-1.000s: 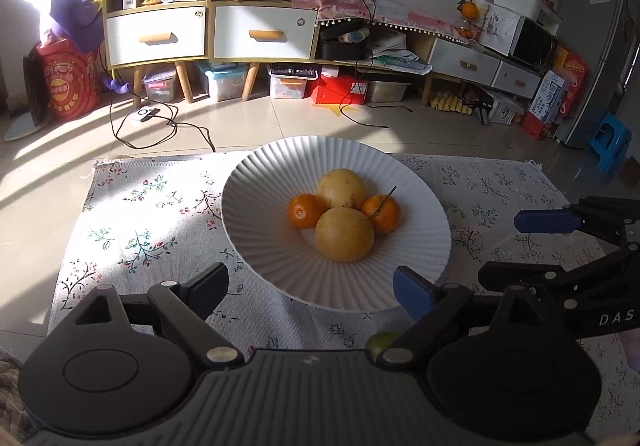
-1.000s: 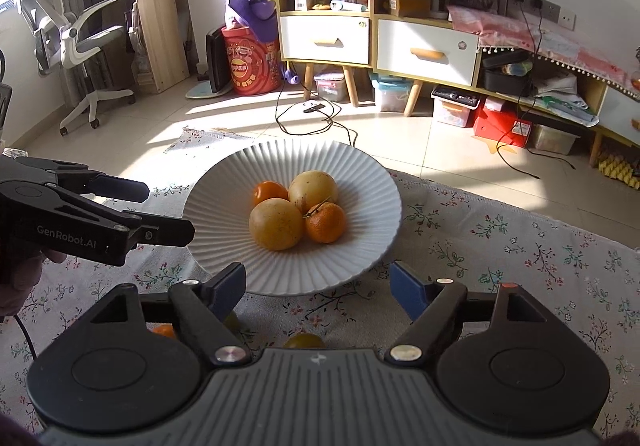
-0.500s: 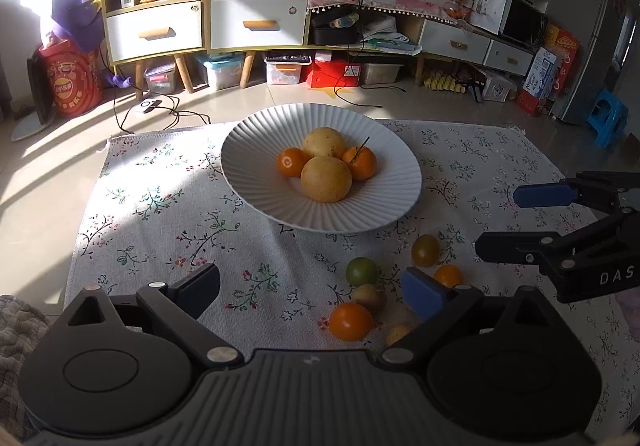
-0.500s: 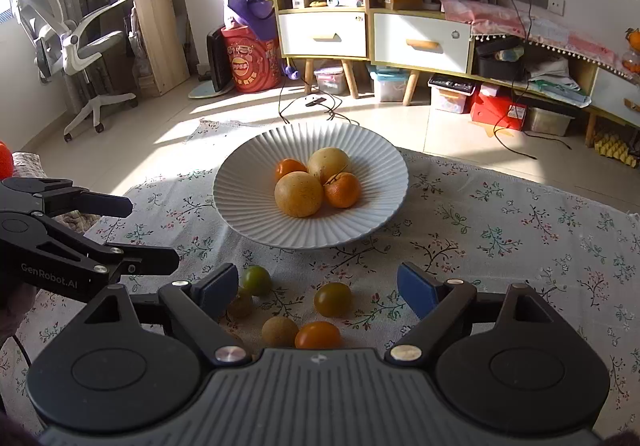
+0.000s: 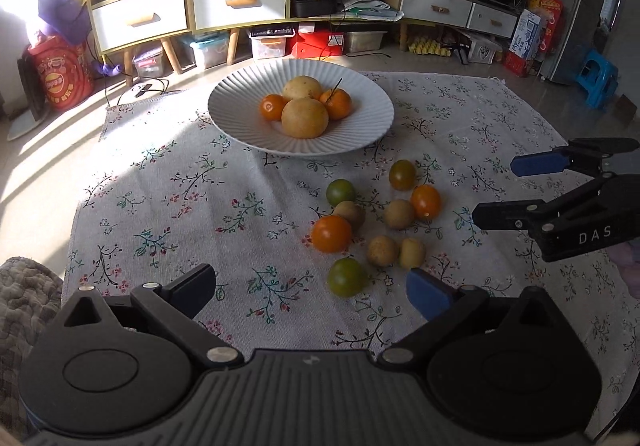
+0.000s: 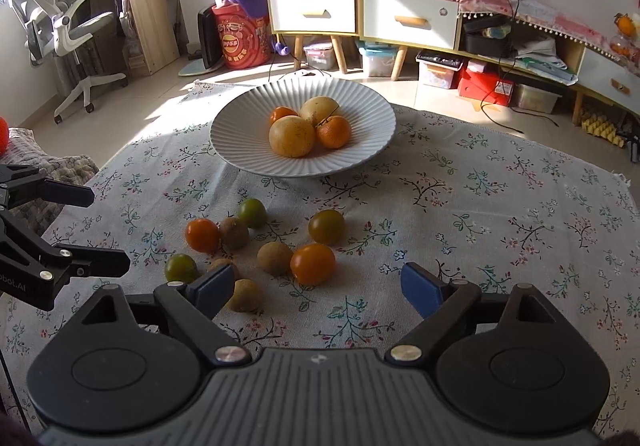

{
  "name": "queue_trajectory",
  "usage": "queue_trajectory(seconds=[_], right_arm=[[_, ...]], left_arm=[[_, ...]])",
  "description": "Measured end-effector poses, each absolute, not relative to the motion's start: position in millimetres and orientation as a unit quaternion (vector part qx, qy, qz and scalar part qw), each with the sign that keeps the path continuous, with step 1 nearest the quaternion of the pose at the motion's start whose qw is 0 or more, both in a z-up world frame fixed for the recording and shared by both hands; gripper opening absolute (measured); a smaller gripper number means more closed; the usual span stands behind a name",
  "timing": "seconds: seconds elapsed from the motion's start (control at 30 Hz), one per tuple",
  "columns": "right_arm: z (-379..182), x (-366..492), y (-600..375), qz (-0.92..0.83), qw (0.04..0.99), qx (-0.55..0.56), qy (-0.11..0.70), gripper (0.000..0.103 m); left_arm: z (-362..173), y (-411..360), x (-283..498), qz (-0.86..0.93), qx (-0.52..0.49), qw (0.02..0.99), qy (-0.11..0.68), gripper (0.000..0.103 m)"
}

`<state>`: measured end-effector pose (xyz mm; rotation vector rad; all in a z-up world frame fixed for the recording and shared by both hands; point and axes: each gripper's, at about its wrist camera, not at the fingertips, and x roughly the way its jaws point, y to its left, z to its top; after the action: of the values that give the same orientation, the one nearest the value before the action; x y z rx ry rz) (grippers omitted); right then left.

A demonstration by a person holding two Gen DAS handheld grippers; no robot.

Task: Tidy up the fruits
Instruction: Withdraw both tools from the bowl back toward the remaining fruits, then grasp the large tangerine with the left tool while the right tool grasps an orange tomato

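Both grippers hang above the flowered cloth (image 5: 200, 182), and neither one grips anything. The left gripper (image 5: 312, 288) has its jaws spread wide, nothing between them, with a green fruit (image 5: 347, 277) lying on the cloth just ahead of its fingertips. The right gripper (image 6: 318, 284) is spread just as wide, empty too, poised over the near edge of the loose fruit. One of its blue pads (image 6: 212, 288) sits in front of a small brown fruit (image 6: 245, 296).

The white ribbed plate (image 6: 244, 142) stands at the far side of the cloth, and four fruits are piled in its middle: two big yellow ones and two oranges, touching each other. The rest lie scattered on the cloth between plate and grippers, clear of the plate: an orange tomato (image 6: 313, 264) touching a brown fruit (image 6: 275, 258), another orange one (image 6: 202, 235) beside a second brown one, and several green ones around them.
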<state>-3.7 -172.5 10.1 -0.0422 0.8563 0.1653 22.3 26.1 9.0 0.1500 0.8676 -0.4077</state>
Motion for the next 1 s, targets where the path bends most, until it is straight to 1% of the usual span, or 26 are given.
queue_trajectory(seconds=[0.23, 0.5, 0.77, 0.9, 0.97, 1.0], right_arm=[[1.3, -19.3, -165.7, 0.087, 0.898, -0.035, 0.430, 0.090], [-5.9, -30.8, -150.6, 0.106, 0.888, -0.053, 0.444, 0.090], [-14.1, -33.3, -139.7, 0.118, 0.879, -0.071, 0.456, 0.091], [-16.9, -33.3, -136.3, 0.119, 0.876, -0.074, 0.462, 0.091], [-18.9, -33.4, -134.1, 0.120, 0.874, -0.076, 0.465, 0.091], [-19.6, -33.2, -133.3, 0.121, 0.873, -0.077, 0.466, 0.090]], left_arm=[[-4.5, 14.2, 1.2, -0.232, 0.116, 0.861, 0.437, 0.093], [-19.8, 12.7, -9.4, -0.238, 0.134, 0.841, 0.466, 0.093], [-25.9, 7.0, -16.7, -0.258, 0.150, 0.828, 0.475, 0.092], [-28.3, 7.4, -17.6, -0.264, 0.150, 0.821, 0.483, 0.089], [-28.8, 8.1, -17.7, -0.268, 0.150, 0.817, 0.487, 0.080], [-29.6, 7.7, -17.4, -0.270, 0.150, 0.815, 0.490, 0.078]])
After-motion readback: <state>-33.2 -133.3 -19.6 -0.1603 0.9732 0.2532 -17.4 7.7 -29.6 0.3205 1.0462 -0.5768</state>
